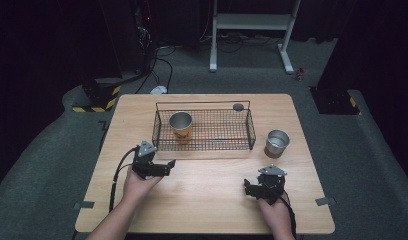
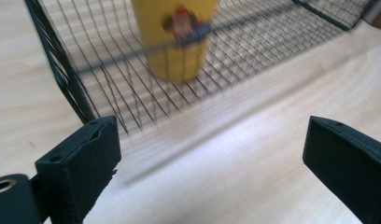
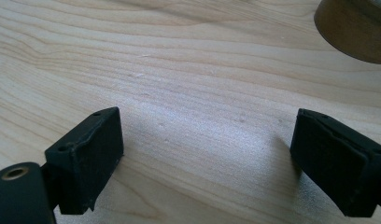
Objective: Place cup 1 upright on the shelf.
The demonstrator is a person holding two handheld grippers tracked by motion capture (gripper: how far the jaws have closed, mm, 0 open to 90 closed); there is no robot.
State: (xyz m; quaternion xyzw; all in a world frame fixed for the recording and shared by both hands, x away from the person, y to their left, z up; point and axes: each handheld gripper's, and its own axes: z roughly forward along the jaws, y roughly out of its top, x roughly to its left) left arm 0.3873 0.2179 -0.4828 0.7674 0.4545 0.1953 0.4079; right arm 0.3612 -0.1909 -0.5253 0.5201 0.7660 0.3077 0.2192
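Both grippers hang low over the table [image 1: 207, 200] on the person's side of the wire basket [image 1: 203, 131], jaws spread wide and holding nothing. Left gripper [image 1: 159, 167] sits just short of the basket's near-left corner, and in the left gripper view its jaws frame the yellow cup [image 2: 177, 42], which stands upright inside the basket at its left end. Right gripper [image 1: 257, 189] is near the basket's right end but well back from it; the brown cup [image 1: 277, 143] stands on the table just outside the basket's right wall. Judging by this, one cup is already in, and the brown one remains to be grasped and placed beside it.
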